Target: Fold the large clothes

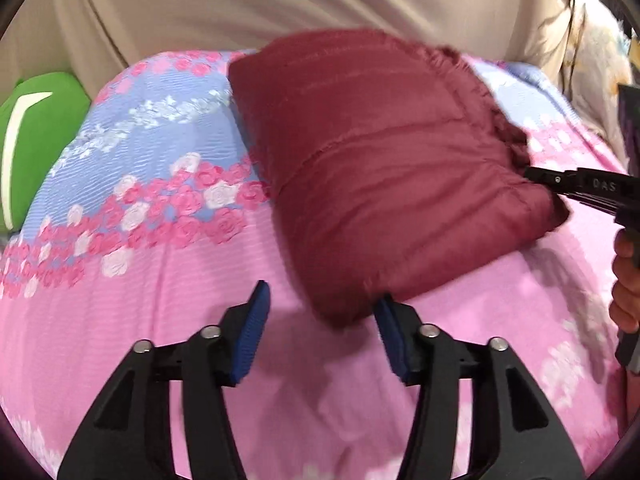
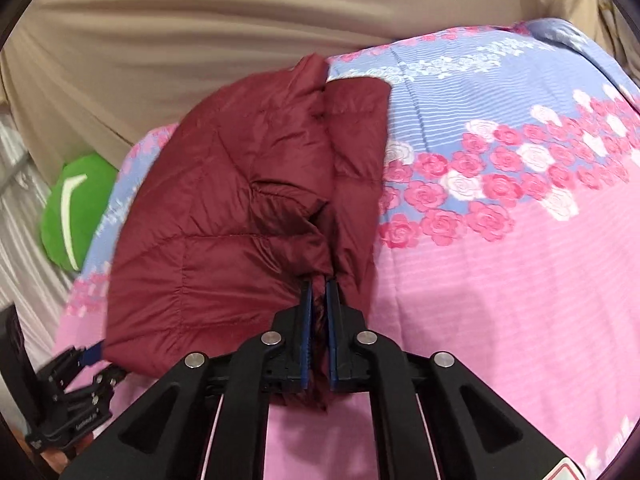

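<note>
A dark red quilted jacket point(image 1: 380, 152) lies folded into a thick bundle on the pink and blue floral bedspread point(image 1: 160, 280). My left gripper point(image 1: 320, 312) is open just in front of the bundle's near corner; its right fingertip point(image 1: 386, 312) sits at the fabric's edge, and only bedspread shows between the pads. My right gripper point(image 2: 319, 285) is shut on a bunched fold of the jacket point(image 2: 224, 200) at its near edge. The left wrist view shows the right gripper point(image 1: 534, 178) from the side, biting the bundle's right edge. My left gripper point(image 2: 94, 362) appears at the bundle's lower left corner.
A green cushion point(image 1: 32, 140) with a white stripe lies at the bed's far left. Beige draped cloth point(image 1: 280, 4) backs the bed. A person's hand point(image 1: 628, 280) holds the right gripper's handle. Open bedspread point(image 2: 500, 260) stretches to the right of the jacket.
</note>
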